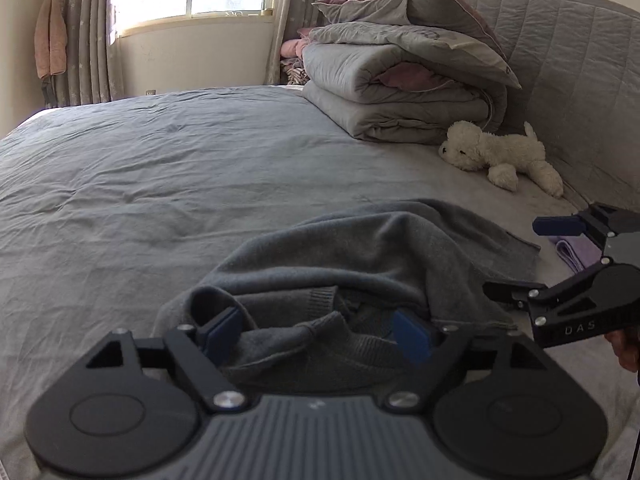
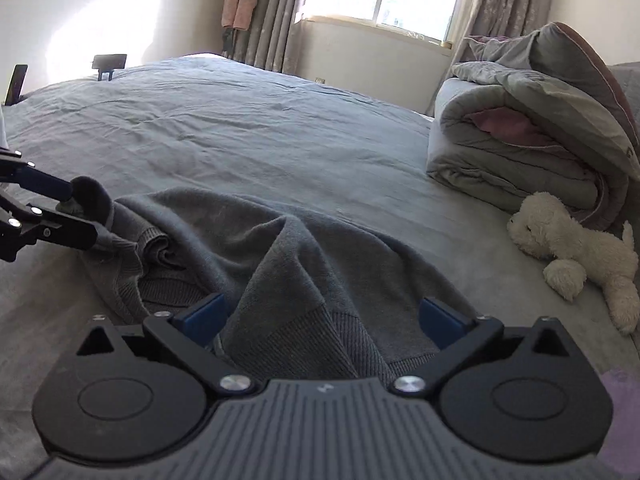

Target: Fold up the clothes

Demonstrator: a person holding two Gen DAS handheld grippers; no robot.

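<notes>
A crumpled dark grey knitted sweater (image 1: 360, 264) lies bunched on the grey-sheeted bed (image 1: 160, 168), directly ahead of both tools; the left hand-held gripper (image 1: 320, 332) stands wide open with knit heaped between its blue pads, nothing pinched; the right hand-held gripper (image 2: 324, 316) is equally spread astride a raised ridge of ribbed hem. The likely trouble: closing here could catch several layers at once, so the garment lifts as a wad rather than spreading flat; a shallow bite may slip off the soft knit; a small lilac folded cloth (image 1: 574, 254) beside the right tool could get dragged along.
</notes>
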